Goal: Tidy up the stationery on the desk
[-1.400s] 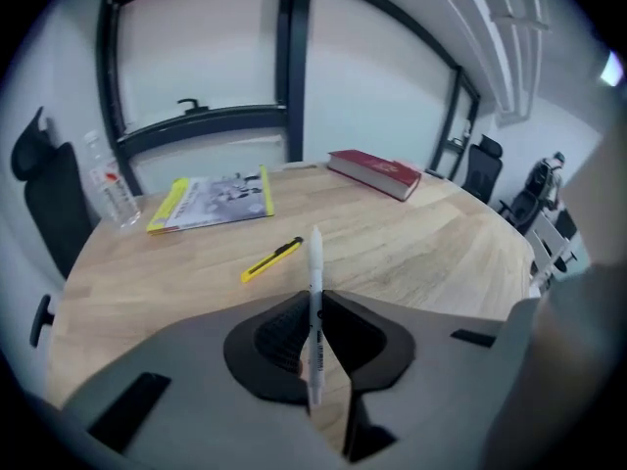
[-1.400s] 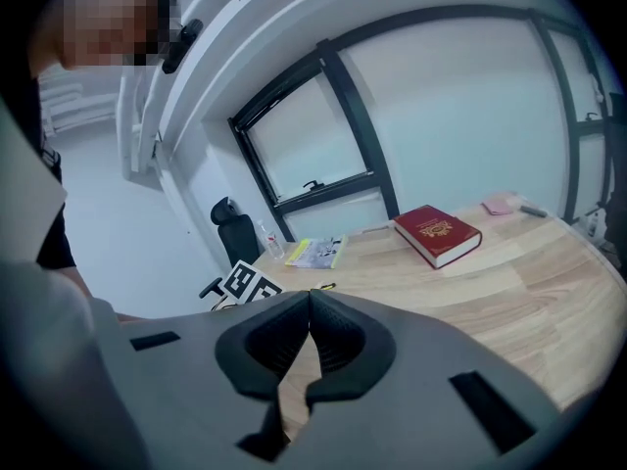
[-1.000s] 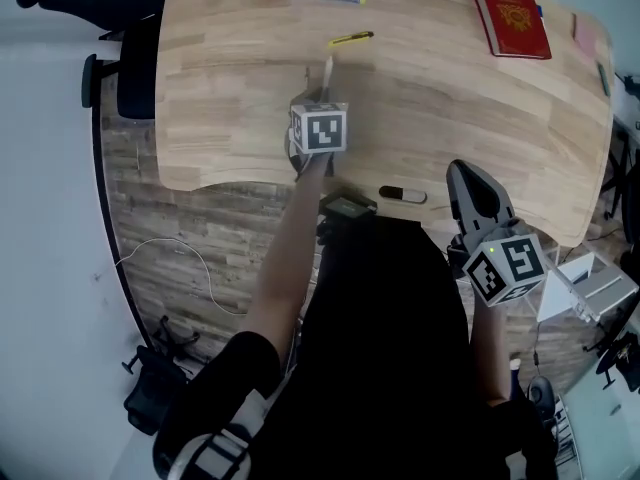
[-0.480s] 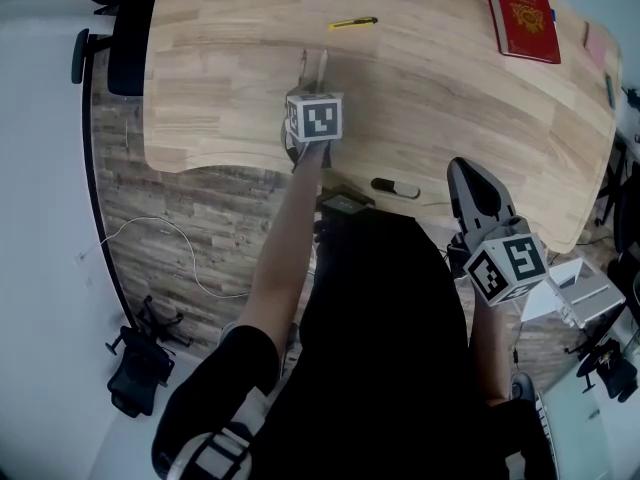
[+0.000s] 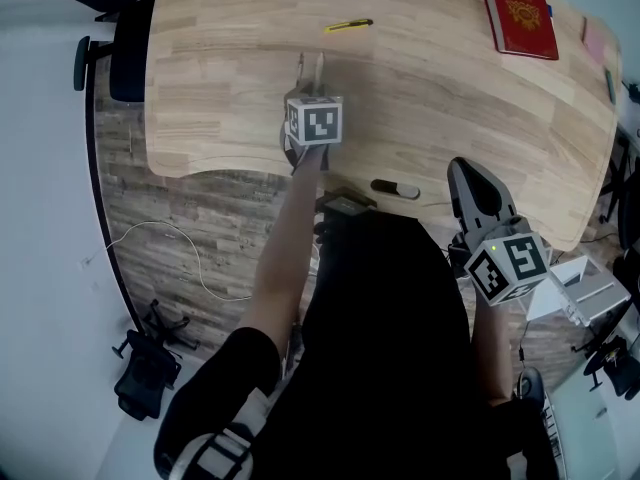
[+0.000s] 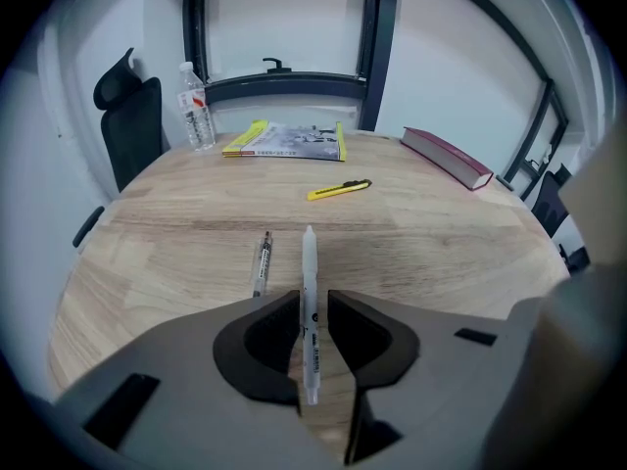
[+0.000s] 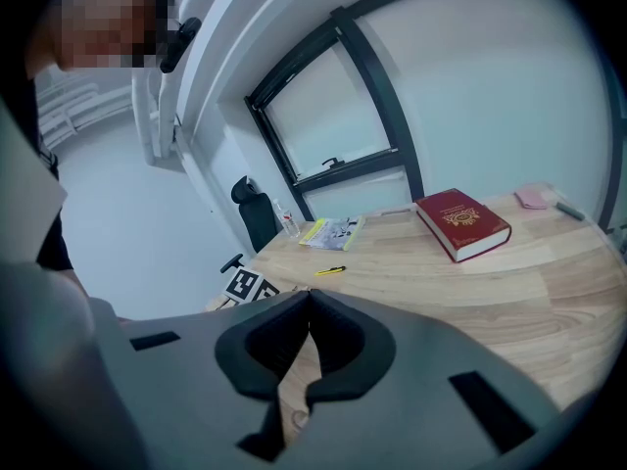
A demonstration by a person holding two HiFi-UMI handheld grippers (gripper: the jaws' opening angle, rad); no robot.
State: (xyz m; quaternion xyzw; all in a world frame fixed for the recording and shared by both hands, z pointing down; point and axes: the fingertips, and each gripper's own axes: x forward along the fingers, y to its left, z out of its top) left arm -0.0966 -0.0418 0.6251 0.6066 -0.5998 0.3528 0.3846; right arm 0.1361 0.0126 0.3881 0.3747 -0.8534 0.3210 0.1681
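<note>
Nearest, the right gripper (image 7: 306, 306) hangs off the desk's (image 6: 441, 243) near edge, above the person's lap. Its jaws are closed together on nothing, so it seems parked out of the way while the other hand works. A short dark-and-white marker-like thing (image 5: 396, 188) lies just inside that near edge, not yet gathered.

Further in, towards the middle of the desk, the left gripper (image 6: 312, 306) points steeply down at the wood. Its jaws have just been opening, and they now stand a little apart with the white pen (image 6: 310, 262) lying between them, a gap on each side. This looks like a release, not a pickup. The pen rests on the desk just beside a clear pen (image 6: 262, 262) and roughly parallel to it, which suggests the pens are being collected into one row.

Beyond them a yellow cutter (image 6: 339, 190) lies alone. At the far edge are a booklet (image 6: 289, 140) and a bottle (image 6: 198, 108), and a red book (image 6: 446, 157) lies at the far right.
</note>
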